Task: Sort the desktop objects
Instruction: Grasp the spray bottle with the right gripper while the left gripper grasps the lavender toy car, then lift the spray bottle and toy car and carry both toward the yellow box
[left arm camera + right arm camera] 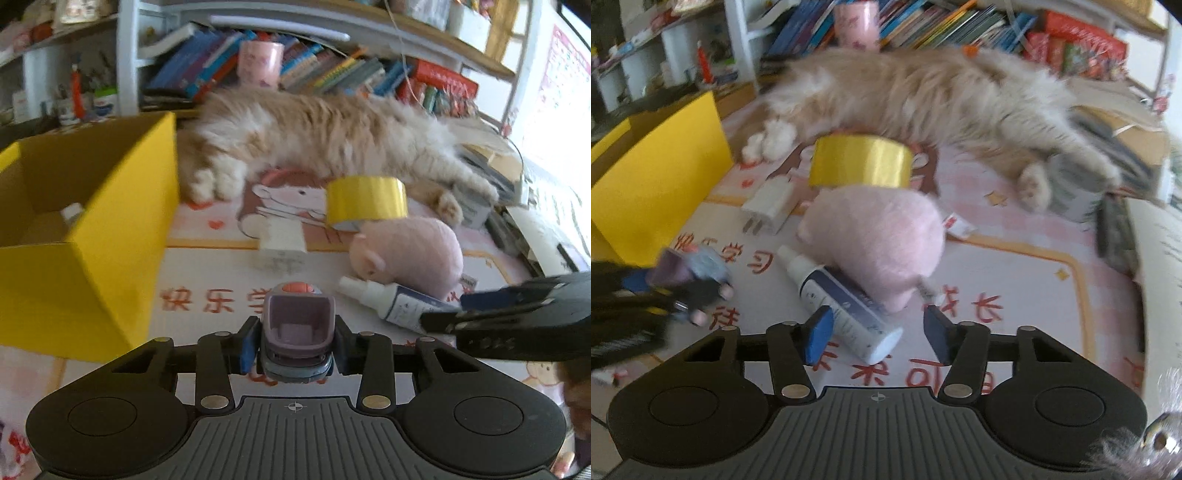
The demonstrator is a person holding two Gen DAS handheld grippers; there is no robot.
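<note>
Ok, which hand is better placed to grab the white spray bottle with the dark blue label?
Right. The right gripper already straddles the white spray bottle, jaws open, while the left gripper is shut on a small purple toy.

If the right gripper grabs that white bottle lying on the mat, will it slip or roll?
The bottle is a smooth cylinder lying on its side, so it may well roll if nudged. Its glossy surface could slip between the jaws. The plush pig resting against it might check a roll that way.

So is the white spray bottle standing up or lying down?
Lying down. The white spray bottle lies flat on the mat, leaning against the pink plush toy.
</note>
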